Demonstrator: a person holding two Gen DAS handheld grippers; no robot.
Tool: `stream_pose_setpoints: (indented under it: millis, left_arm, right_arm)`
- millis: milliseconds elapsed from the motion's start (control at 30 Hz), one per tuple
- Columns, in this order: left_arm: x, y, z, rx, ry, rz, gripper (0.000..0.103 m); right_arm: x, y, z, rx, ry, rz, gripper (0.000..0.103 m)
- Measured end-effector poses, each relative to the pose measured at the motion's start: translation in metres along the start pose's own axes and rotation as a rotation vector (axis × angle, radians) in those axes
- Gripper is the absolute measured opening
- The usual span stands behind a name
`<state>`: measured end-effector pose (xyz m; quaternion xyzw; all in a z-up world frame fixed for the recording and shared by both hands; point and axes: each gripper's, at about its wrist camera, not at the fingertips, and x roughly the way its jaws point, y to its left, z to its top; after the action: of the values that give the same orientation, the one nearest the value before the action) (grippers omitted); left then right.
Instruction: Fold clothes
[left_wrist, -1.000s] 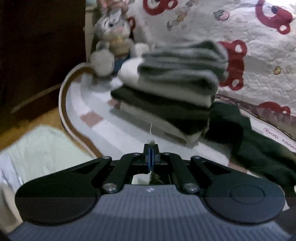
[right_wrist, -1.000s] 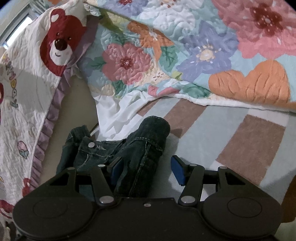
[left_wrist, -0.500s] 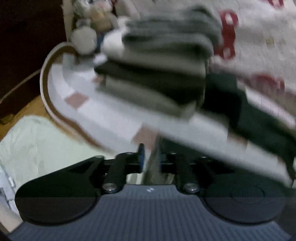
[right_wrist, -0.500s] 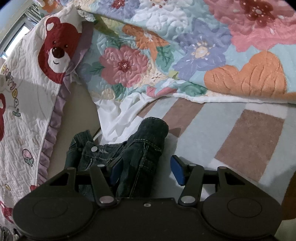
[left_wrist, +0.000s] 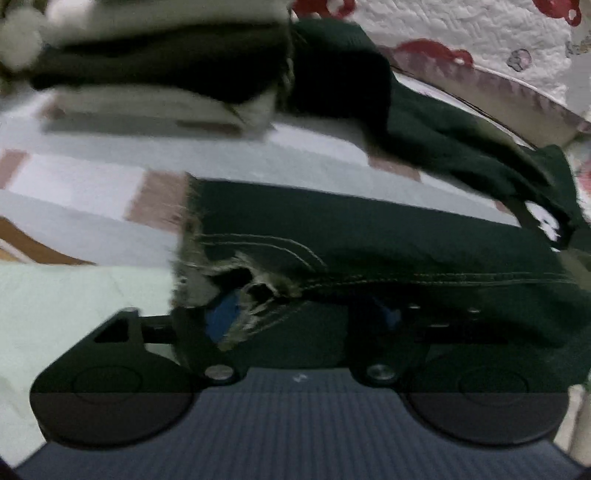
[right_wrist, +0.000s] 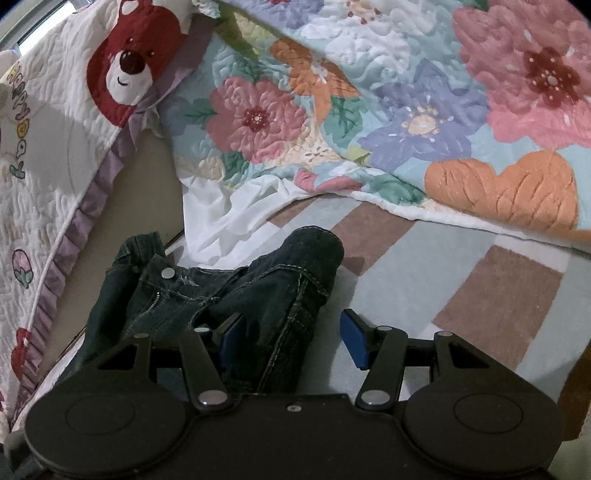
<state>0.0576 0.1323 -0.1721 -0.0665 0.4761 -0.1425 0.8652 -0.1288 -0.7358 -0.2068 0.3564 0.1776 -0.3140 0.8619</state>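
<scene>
A stack of folded clothes (left_wrist: 155, 74) sat done. The left tool (left_wrist: 303, 317), jaws just spread, straddled the jeans' frayed hem (left_wrist: 236, 273); the right tool (right_wrist: 291, 339) stood open around the waistband end (right_wrist: 280, 295). Folding unfinished.

Each hand-held gripper, left (left_wrist: 303, 317) and right (right_wrist: 291, 336), has a matte black body with two round lobes, silver pivot screws and blue finger pads (right_wrist: 352, 339); the left's base is ribbed grey.
</scene>
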Motion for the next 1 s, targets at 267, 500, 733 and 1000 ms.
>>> stream_pose_setpoints:
  millis: [267, 500, 733, 1000]
  left_arm:
    - [0.014, -0.018, 0.001, 0.125, 0.044, 0.030, 0.077]
    - [0.000, -0.026, 0.014, 0.026, 0.031, 0.133, 0.005]
    - [-0.119, -0.031, 0.029, -0.123, -0.256, 0.012, 0.001]
    - [-0.151, -0.015, -0.015, -0.275, -0.200, -0.055, 0.001]
  right_arm:
    - [-0.001, -0.001, 0.000, 0.003, -0.003, 0.004, 0.060]
    - [-0.001, -0.001, -0.001, 0.009, -0.005, 0.006, 0.060]
    - [-0.001, -0.004, -0.001, 0.028, -0.009, 0.019, 0.060]
    - [-0.002, -0.007, -0.002, 0.052, -0.015, 0.031, 0.060]
